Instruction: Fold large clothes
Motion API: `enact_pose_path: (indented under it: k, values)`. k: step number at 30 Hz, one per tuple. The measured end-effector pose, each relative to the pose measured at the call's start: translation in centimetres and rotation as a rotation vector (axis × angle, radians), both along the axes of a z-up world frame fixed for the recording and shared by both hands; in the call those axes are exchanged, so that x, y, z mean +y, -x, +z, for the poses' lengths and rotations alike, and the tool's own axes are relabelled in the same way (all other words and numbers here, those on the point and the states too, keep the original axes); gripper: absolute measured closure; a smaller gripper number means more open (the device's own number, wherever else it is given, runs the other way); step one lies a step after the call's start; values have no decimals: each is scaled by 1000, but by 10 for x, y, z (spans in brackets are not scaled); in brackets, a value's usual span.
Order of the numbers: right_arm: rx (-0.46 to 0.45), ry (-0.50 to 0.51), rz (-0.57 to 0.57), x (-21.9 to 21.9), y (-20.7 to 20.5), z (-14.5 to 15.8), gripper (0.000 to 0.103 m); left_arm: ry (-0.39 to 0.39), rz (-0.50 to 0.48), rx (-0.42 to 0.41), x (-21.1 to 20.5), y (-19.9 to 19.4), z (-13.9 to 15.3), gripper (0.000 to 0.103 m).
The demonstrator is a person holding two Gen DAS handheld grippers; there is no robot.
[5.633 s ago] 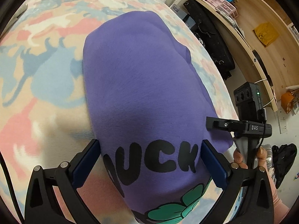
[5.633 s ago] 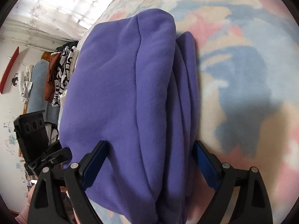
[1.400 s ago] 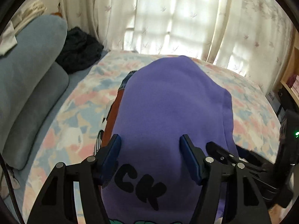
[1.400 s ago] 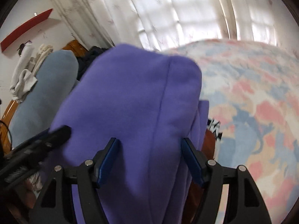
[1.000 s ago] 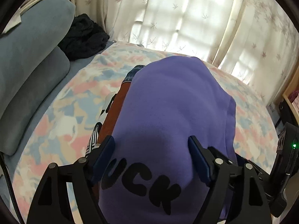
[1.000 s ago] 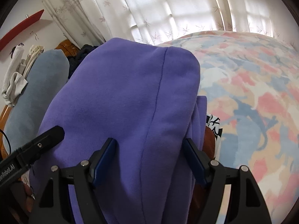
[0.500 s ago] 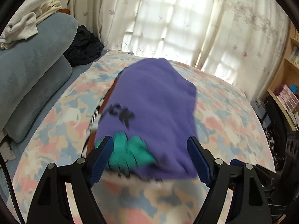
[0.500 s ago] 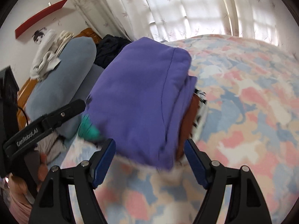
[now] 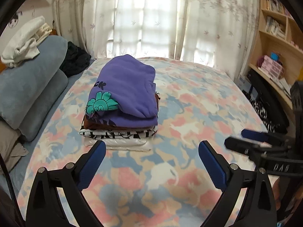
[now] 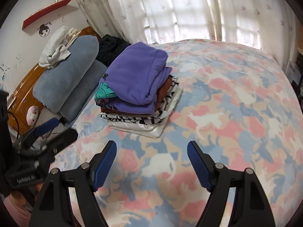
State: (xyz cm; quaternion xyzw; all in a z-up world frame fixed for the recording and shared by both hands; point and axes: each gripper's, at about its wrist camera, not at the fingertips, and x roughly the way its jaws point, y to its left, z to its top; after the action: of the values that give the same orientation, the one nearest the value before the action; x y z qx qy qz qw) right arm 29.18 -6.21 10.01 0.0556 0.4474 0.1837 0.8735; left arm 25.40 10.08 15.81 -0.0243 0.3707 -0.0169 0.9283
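A folded purple sweatshirt (image 9: 128, 87) with a green print lies on top of a stack of folded clothes (image 9: 117, 134) on the bed; it also shows in the right wrist view (image 10: 138, 75), with the stack (image 10: 144, 121) under it. My left gripper (image 9: 151, 151) is open and empty, pulled back from the stack over the bedspread. My right gripper (image 10: 151, 151) is open and empty, also back from the stack. Each gripper shows at the edge of the other's view.
The bed has a pink, blue and beige patterned bedspread (image 9: 189, 113). Blue-grey pillows (image 9: 32, 87) with white cloth on top lie at the left, with dark clothes (image 9: 75, 60) behind. Curtains (image 9: 151, 19) hang beyond the bed. Wooden shelves (image 9: 274, 47) stand at the right.
Both grippers carried the folded purple sweatshirt onto the stack, let go of it and drew back. The jaws now stand wide and empty.
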Motion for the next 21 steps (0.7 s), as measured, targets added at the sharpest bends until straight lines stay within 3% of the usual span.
enact_pose_path:
  k: [5, 13, 21]
  values:
    - [-28, 40, -72, -27, 35, 6, 12, -27, -15, 5, -20, 34, 3, 3]
    - [-74, 179, -112, -54, 115, -14, 7, -91, 47, 5, -35, 95, -26, 1]
    - [-158, 130, -182, -76, 192, -51, 7, -40, 3, -34, -59, 161, -78, 1]
